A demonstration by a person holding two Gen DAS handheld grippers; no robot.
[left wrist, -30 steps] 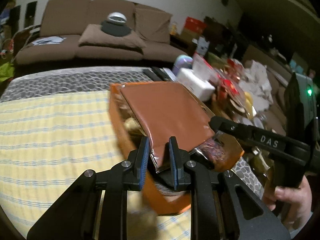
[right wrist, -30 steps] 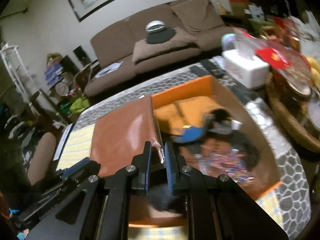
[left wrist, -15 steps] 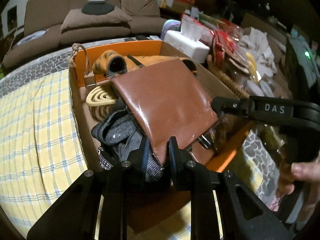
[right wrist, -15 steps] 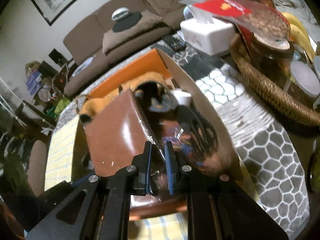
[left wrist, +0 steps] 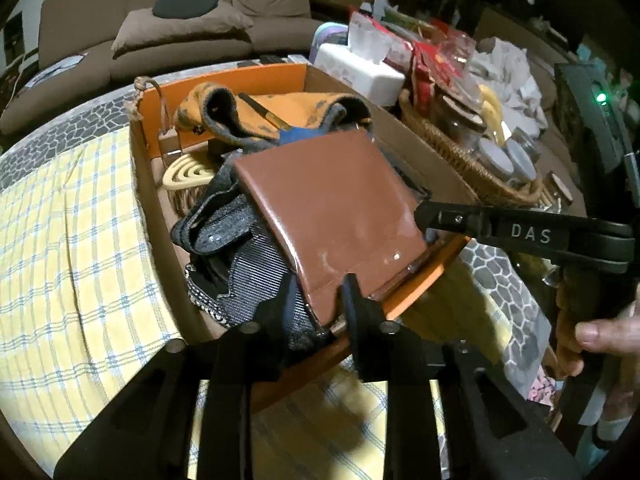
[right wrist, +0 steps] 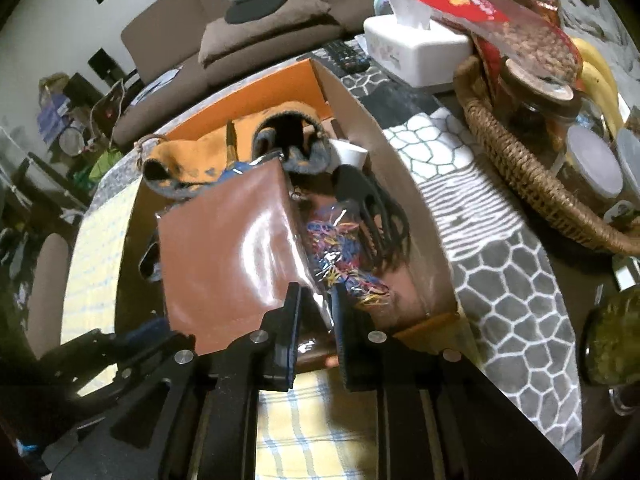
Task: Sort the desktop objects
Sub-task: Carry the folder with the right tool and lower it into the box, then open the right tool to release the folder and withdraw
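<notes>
A brown leather pouch in clear plastic wrap (left wrist: 332, 216) lies tilted on top of the things inside an orange cardboard box (left wrist: 248, 80). My left gripper (left wrist: 320, 300) is open around the pouch's near edge. My right gripper (right wrist: 314, 304) is open around the pouch's (right wrist: 224, 256) plastic-wrapped corner; it shows in the left wrist view (left wrist: 424, 212) at the pouch's right side. In the box lie orange-grey socks (left wrist: 256, 112), grey-black fabric (left wrist: 236, 248), a cream comb (left wrist: 188, 176), a bag of coloured rubber bands (right wrist: 340, 248) and a black comb (right wrist: 376, 208).
The box stands on a yellow checked cloth (left wrist: 68, 240) over a grey patterned table cover (right wrist: 504, 280). To the right are a wicker basket (right wrist: 528, 184) with jars and bananas, and a white tissue box (right wrist: 416, 52). A brown sofa (left wrist: 160, 12) is behind.
The pouch came down from above the box and now rests on its contents. Both grippers' jaws have spread apart from their earlier grip on it.
</notes>
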